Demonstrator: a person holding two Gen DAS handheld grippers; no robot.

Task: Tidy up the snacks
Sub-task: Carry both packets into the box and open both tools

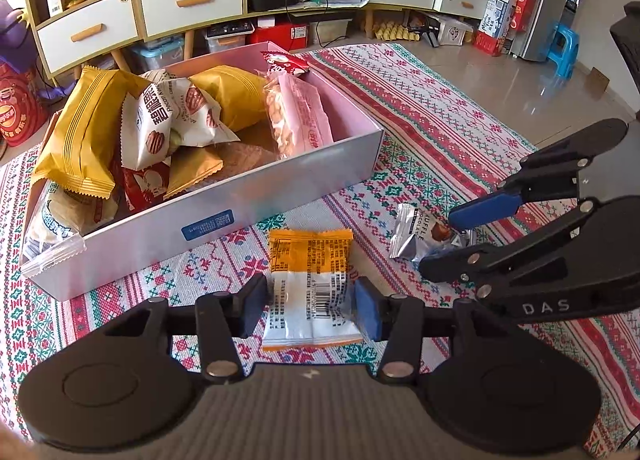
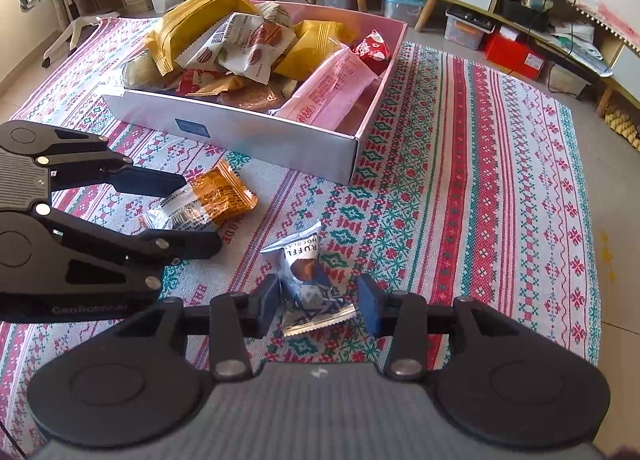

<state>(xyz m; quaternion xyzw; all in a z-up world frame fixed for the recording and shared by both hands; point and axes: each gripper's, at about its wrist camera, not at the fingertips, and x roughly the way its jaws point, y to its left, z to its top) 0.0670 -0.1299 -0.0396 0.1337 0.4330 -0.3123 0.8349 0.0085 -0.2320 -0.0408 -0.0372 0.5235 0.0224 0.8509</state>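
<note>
Orange-and-clear packet (image 1: 310,288): light, crinkly, slippery film on the rug at 6 o'clock of the box (image 1: 280,196); left tongs (image 1: 310,306) straddle it, released. Truffle packet (image 2: 310,280): same feel; right tongs (image 2: 320,306) released around it. Pinch mid-body.

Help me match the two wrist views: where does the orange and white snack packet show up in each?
Left wrist: orange and white packet at bottom centre, between the left gripper fingers.
Right wrist: same packet at left of centre, between that gripper's fingers.
Shared landmark: the snack box behind it.
</note>
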